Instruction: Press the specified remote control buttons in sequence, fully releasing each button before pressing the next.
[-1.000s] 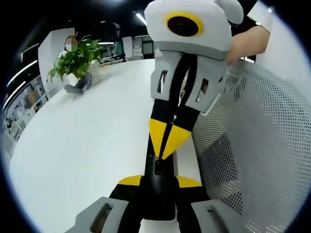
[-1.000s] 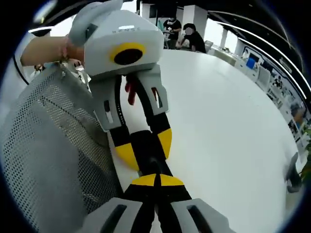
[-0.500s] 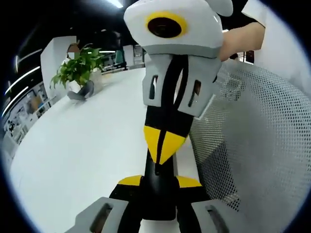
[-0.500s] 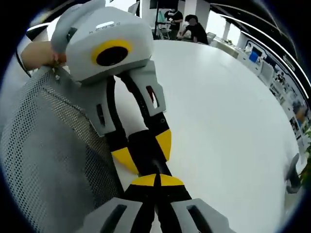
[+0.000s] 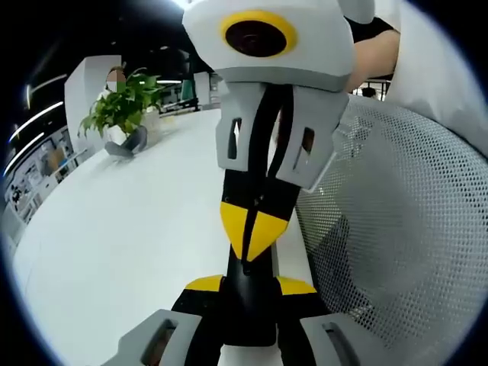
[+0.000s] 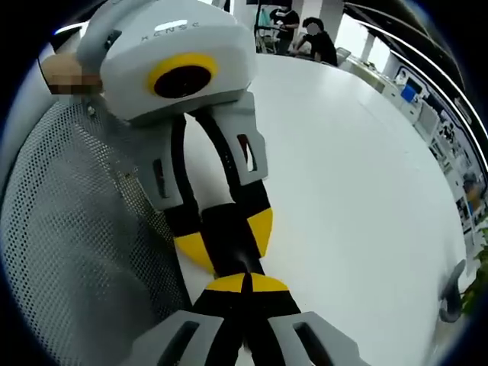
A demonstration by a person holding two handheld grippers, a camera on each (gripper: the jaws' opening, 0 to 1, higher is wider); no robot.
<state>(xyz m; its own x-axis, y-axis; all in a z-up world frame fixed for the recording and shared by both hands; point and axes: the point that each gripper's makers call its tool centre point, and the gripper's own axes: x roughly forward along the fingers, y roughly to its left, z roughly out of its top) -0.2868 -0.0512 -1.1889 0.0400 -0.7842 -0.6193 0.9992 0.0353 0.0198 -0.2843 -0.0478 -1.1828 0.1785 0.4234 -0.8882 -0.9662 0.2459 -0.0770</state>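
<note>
A narrow black remote (image 5: 248, 305) stands between the yellow tips of my left gripper (image 5: 249, 284), which is shut on it. In the left gripper view my right gripper (image 5: 250, 232) comes down from the top, shut, its joined yellow tips touching the remote's top end. In the right gripper view my right gripper (image 6: 244, 283) rises from the bottom with its tips together against the remote (image 6: 229, 248), which the left gripper (image 6: 226, 236) grips from above. The remote's buttons are hidden.
A white table (image 5: 130, 229) spreads below both grippers. A grey mesh chair back (image 5: 396, 229) stands close beside them, also the chair back (image 6: 69, 252). A potted plant (image 5: 122, 103) sits at the far table edge. A hand (image 5: 374, 57) holds the right gripper. People (image 6: 305, 46) sit far off.
Both views have shifted a little with the hands. The two grippers have stayed tip to tip on the remote, and each now looms slightly larger in the other's view.
</note>
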